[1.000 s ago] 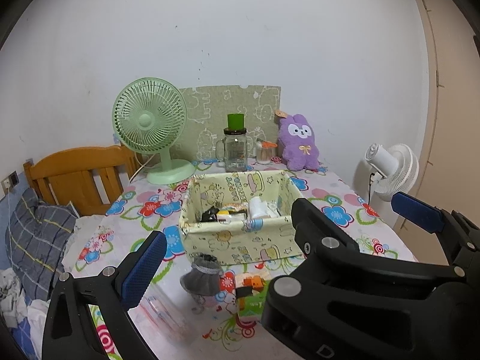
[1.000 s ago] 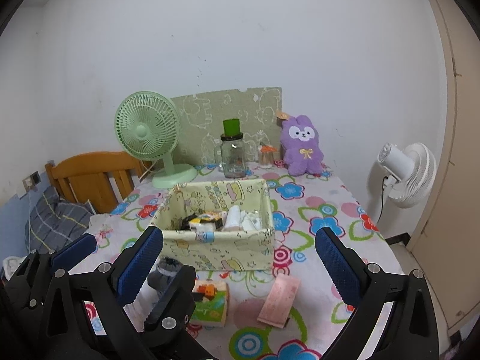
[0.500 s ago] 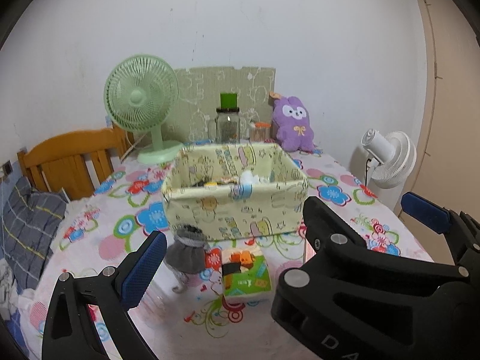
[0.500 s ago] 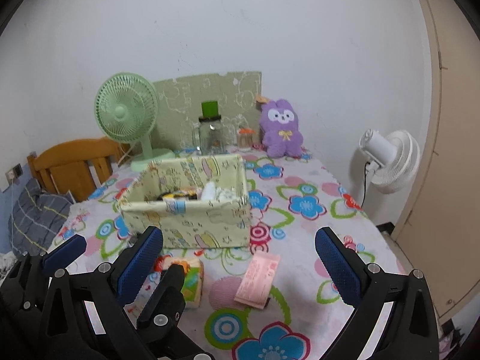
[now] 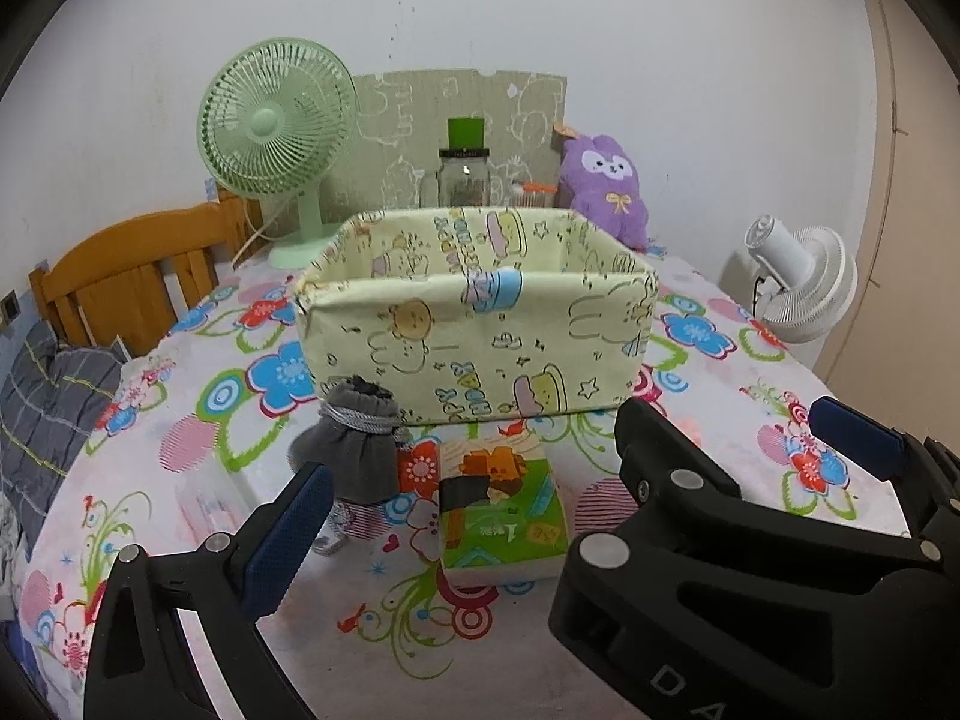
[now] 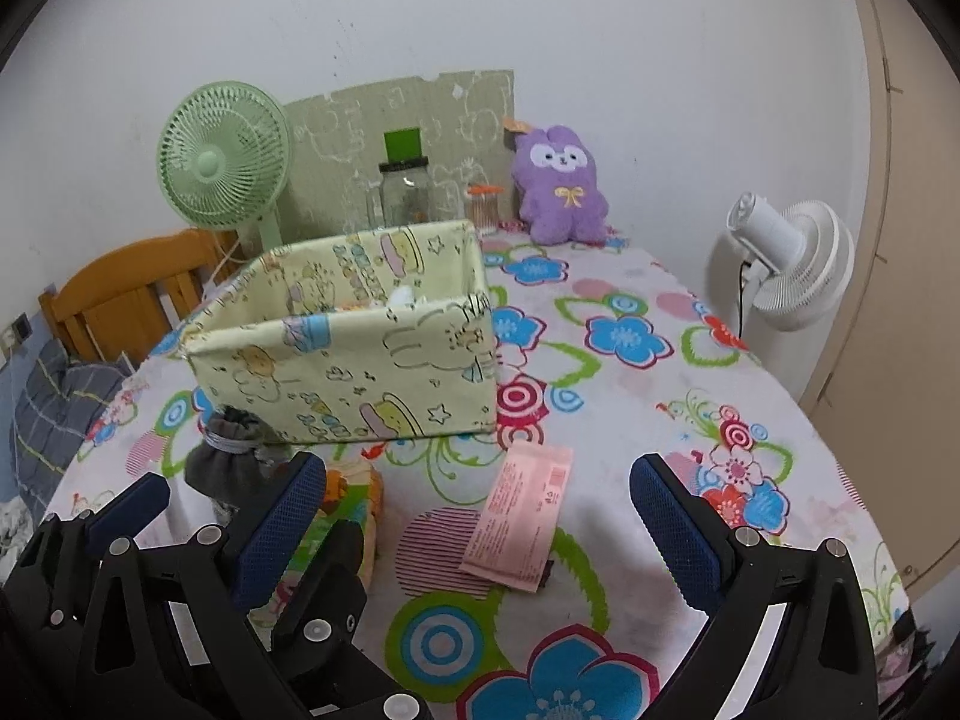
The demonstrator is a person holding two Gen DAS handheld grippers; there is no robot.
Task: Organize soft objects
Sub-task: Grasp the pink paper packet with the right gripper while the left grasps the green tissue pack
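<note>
You have a pale yellow cartoon-print fabric box (image 5: 474,324) on a white tablecloth (image 6: 630,396) with blue, red and green flowers, a grey drawstring pouch (image 5: 354,450), a green-and-orange tissue pack (image 5: 501,510) and a pink packet (image 6: 519,516)

Soft, even indoor light fills both views, moderately bright, with a faint cool cast on the white wall (image 5: 660,60). Shadows are weak: a pale one lies under the pink packet (image 6: 519,519) on the bench (image 6: 630,396). A small glint shows on the glass jar (image 5: 465,180). Fisheye bending curves the door frame (image 6: 888,180); black vignette fills the corners. Focus is fairly sharp throughout.
</note>
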